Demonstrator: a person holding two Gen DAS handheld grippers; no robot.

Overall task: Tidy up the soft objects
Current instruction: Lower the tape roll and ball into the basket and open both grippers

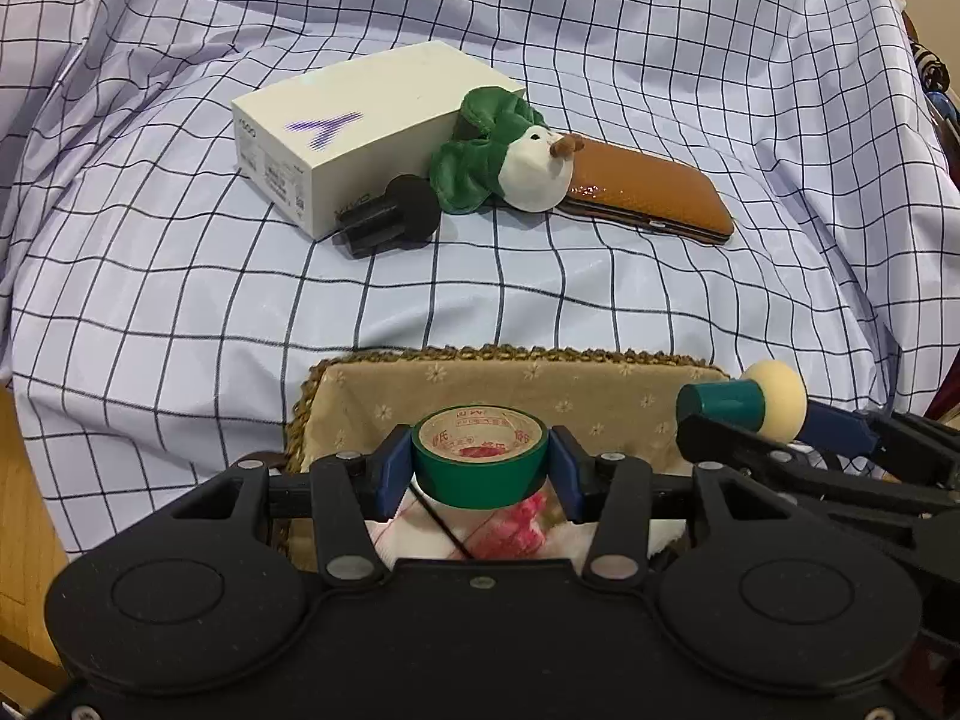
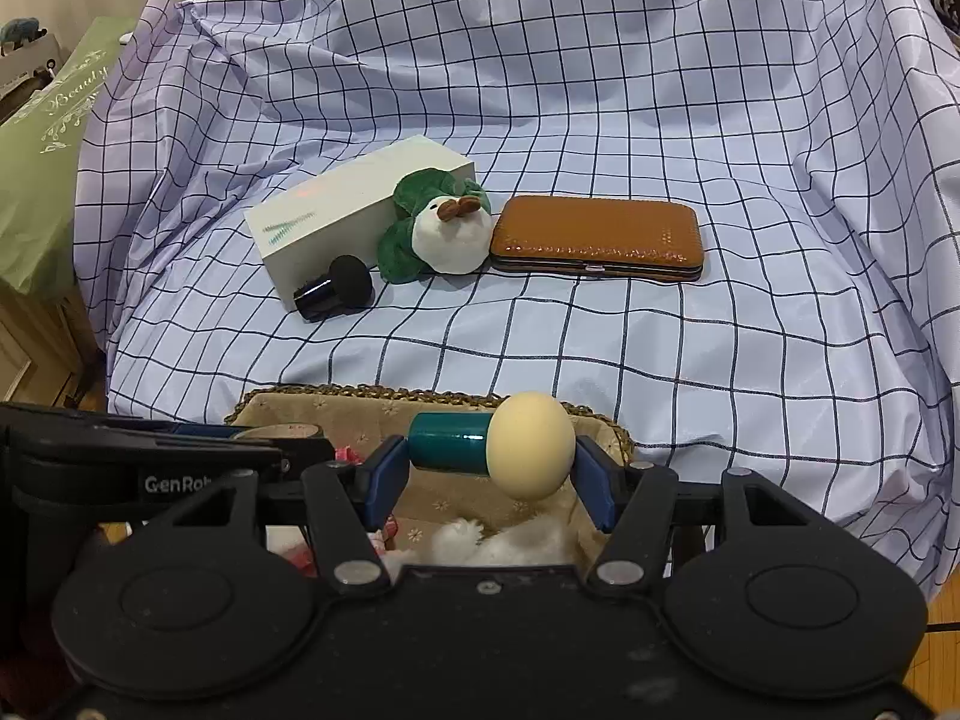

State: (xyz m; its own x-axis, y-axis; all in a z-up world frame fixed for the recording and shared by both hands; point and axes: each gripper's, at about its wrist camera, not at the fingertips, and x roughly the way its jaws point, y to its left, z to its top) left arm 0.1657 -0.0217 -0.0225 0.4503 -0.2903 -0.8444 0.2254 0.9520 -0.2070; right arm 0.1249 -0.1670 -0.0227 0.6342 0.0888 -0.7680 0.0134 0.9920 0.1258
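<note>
My left gripper (image 1: 480, 468) is shut on a roll of green tape (image 1: 480, 459), held over a woven basket (image 1: 516, 355) lined with beige flowered cloth. My right gripper (image 2: 491, 468) is shut on a teal-handled sponge applicator (image 2: 492, 444) with a cream foam head, above the same basket (image 2: 420, 393); the applicator (image 1: 744, 401) also shows at the right of the left wrist view. White and pink soft cloth (image 1: 510, 531) lies inside the basket. Farther back on the checked sheet rests a green and white plush toy (image 1: 510, 156), (image 2: 441, 231).
On the sheet (image 1: 540, 288) behind the basket sit a white box (image 1: 360, 120), a black sponge applicator (image 1: 390, 213) and a brown case (image 1: 648, 186). A green paper bag (image 2: 42, 168) stands at the left. Wooden floor shows at the lower left.
</note>
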